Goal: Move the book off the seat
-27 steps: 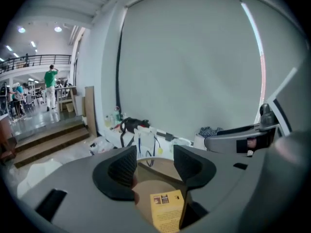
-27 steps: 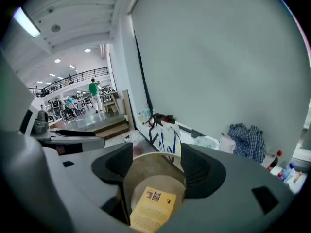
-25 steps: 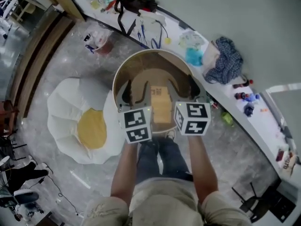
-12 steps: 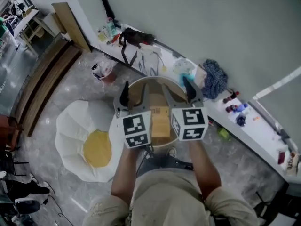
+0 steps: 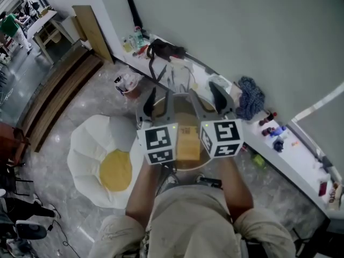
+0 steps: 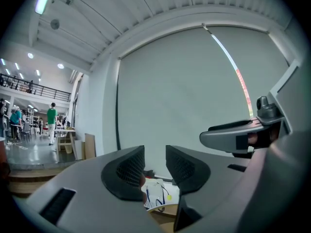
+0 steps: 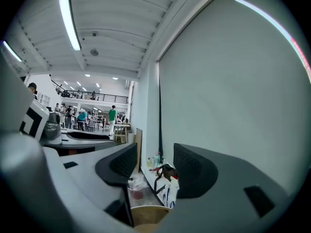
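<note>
A tan book (image 5: 188, 142) lies on the round wooden seat (image 5: 181, 114), far below and between my two marker cubes. My left gripper (image 5: 157, 102) is held up level in the air, well above the seat; its jaws have just been closing and nothing is between them. My right gripper (image 5: 207, 100) hangs beside it at the same height, its jaws also just closing on nothing. In the left gripper view the left gripper (image 6: 154, 166) frames the wall and the seat's rim (image 6: 163, 210). In the right gripper view the right gripper (image 7: 155, 166) points along the wall ledge.
A white and yellow egg-shaped cushion (image 5: 102, 160) lies on the floor left of the seat. A white ledge (image 5: 279, 144) along the wall carries a black bag (image 5: 164, 50), a blue cloth (image 5: 250, 98) and bottles. A red bin (image 5: 129, 85) stands behind the seat.
Both grippers have risen away from the seat and levelled out, and their jaws stand narrower. The book has stayed on the seat.
</note>
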A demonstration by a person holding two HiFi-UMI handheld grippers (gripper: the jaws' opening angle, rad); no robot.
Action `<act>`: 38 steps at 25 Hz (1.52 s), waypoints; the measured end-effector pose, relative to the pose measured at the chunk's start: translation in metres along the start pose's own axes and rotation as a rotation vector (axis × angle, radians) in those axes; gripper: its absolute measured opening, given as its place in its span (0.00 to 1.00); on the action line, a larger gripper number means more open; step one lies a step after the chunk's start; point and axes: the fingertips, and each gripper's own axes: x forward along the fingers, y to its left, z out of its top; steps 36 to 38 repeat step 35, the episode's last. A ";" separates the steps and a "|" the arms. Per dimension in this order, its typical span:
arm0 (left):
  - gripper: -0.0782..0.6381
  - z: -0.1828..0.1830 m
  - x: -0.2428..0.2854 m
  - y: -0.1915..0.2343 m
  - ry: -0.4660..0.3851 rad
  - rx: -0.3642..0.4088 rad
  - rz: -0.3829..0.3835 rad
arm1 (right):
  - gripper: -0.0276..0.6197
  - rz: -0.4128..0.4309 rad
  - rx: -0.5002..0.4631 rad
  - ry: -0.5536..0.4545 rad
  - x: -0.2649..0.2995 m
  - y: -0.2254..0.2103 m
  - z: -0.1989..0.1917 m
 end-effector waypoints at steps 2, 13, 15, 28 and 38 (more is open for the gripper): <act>0.24 0.004 -0.001 0.007 -0.013 0.005 0.021 | 0.34 -0.014 0.007 -0.027 -0.002 -0.002 0.005; 0.11 0.010 0.002 0.017 -0.037 0.012 0.051 | 0.05 -0.092 -0.032 -0.106 0.001 -0.005 0.023; 0.11 0.009 0.002 0.018 -0.042 0.014 0.065 | 0.05 -0.090 -0.027 -0.096 0.003 -0.006 0.019; 0.11 0.010 -0.004 0.022 -0.065 0.009 0.105 | 0.05 -0.065 -0.051 -0.099 0.006 -0.001 0.016; 0.11 0.008 -0.003 0.019 -0.073 0.004 0.101 | 0.05 -0.060 -0.053 -0.092 0.008 -0.001 0.012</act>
